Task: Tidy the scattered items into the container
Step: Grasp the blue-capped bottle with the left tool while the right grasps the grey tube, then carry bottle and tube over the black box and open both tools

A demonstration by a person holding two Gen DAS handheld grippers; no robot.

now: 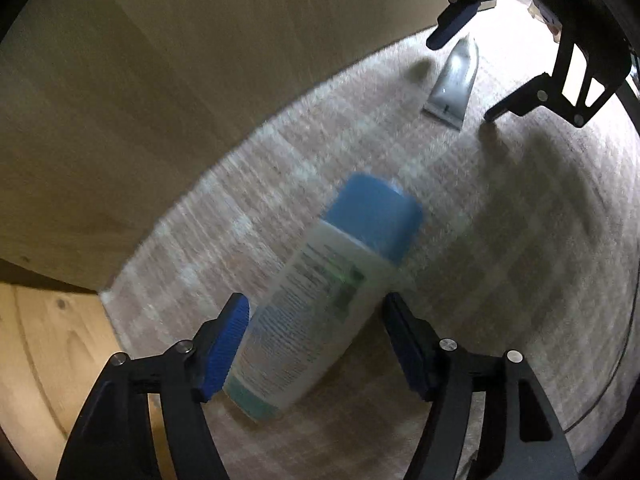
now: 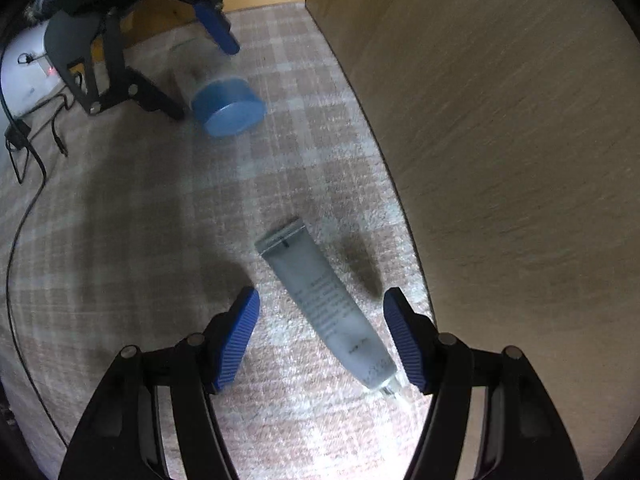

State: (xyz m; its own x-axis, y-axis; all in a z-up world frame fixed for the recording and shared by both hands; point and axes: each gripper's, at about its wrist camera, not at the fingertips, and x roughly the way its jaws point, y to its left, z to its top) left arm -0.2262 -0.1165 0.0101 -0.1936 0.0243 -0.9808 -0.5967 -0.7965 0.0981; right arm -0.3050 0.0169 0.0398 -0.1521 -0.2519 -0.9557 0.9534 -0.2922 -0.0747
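A tan box wall (image 2: 500,160) rises along one side of a checked rug (image 2: 160,240), the biggest things in sight. On the rug lies a white bottle (image 1: 320,300) with a blue cap, between the spread fingers of the left gripper (image 1: 316,340); its left pad looks just at the bottle's side, the right pad clear of it. Well apart lies a grey tube (image 2: 324,304), between the wide-apart fingers of the right gripper (image 2: 322,340), neither pad touching it. Black cables (image 2: 24,184) trail over the rug's far edge.
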